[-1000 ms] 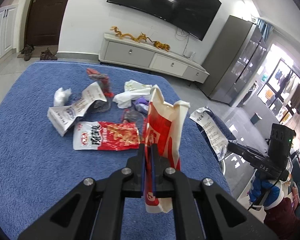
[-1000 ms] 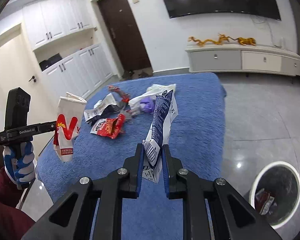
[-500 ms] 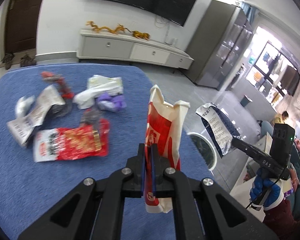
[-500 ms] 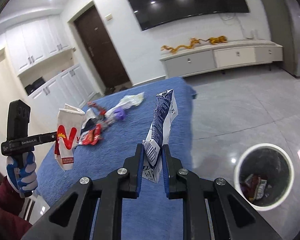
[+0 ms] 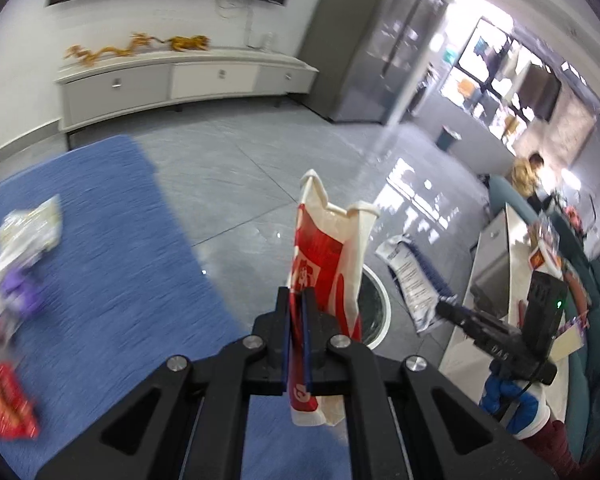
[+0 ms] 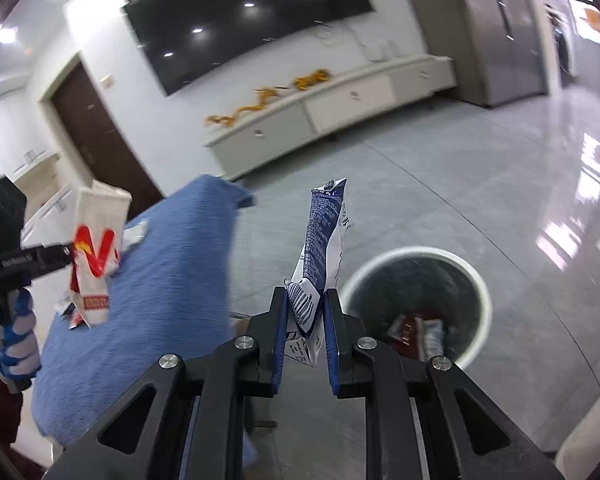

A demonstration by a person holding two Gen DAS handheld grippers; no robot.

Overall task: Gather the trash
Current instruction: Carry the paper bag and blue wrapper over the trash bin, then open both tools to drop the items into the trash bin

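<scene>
Both grippers have swung from the blue table (image 5: 100, 264) toward the bin (image 6: 480, 280); left gripper (image 5: 296, 336) clamps a red-and-white bag (image 5: 324, 256), right gripper (image 6: 305, 330) pinches a blue-and-white wrapper (image 6: 320, 240), each upright between the fingers.

Two tools (image 5: 296, 316) (image 6: 305, 316), two held wrappers (image 5: 328, 256) (image 6: 320, 248), one bin (image 6: 480, 280).

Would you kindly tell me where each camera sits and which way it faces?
Left wrist: on the left gripper, looking down past its red-and-white bag to floor and bin; the right gloved hand shows.
Right wrist: on the right gripper, facing the bin past its blue-and-white wrapper; the left gloved hand shows.
Shared: bin, both items, blue cloth, TV cabinet.
</scene>
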